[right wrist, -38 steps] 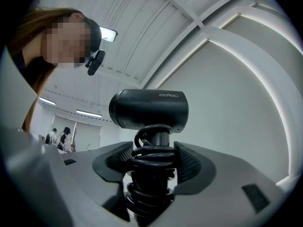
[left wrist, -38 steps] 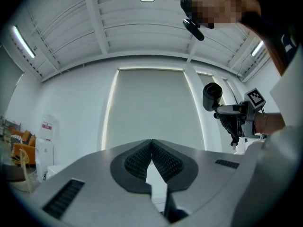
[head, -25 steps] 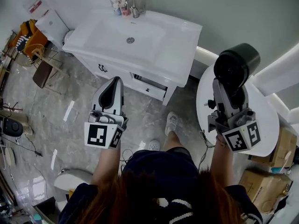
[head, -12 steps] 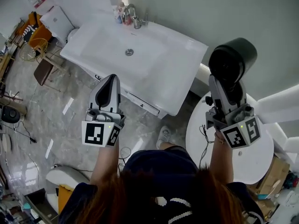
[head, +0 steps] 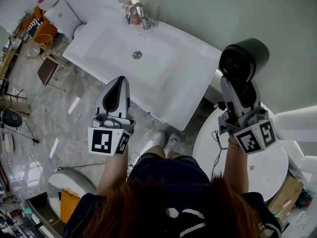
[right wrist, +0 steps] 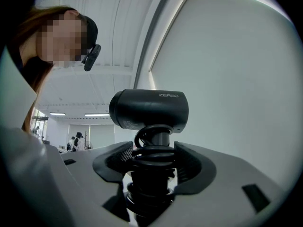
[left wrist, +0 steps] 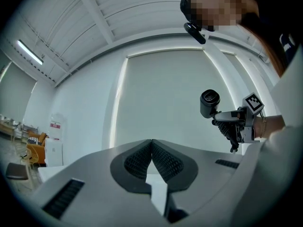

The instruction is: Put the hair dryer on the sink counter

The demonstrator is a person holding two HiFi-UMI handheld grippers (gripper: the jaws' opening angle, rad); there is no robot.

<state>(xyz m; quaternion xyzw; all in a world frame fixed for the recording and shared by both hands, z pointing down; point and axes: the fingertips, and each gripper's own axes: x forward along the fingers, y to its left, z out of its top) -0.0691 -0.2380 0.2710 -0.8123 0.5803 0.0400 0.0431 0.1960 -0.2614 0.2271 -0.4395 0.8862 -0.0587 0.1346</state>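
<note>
My right gripper (head: 239,94) is shut on the handle of a black hair dryer (head: 243,61), its cord wound round the handle. The right gripper view shows the dryer (right wrist: 149,109) standing upright above the jaws, its barrel lying crosswise, with my right gripper (right wrist: 152,161) clamped on the wrapped handle. It hangs in the air to the right of the white sink counter (head: 193,68). My left gripper (head: 116,96) is shut and empty over the counter's front edge; in its own view the left gripper (left wrist: 152,156) has its pads touching, and the dryer (left wrist: 209,102) appears far off to the right.
A faucet (head: 139,15) and small bottles stand at the counter's back edge. A round white table (head: 262,167) is below my right arm. The person's feet (head: 165,141) stand on the marble floor before the vanity. A chair (head: 47,69) and clutter lie left.
The view has shifted closer to the sink, and both grippers now sit nearer the counter. The grip on the dryer is unchanged.
</note>
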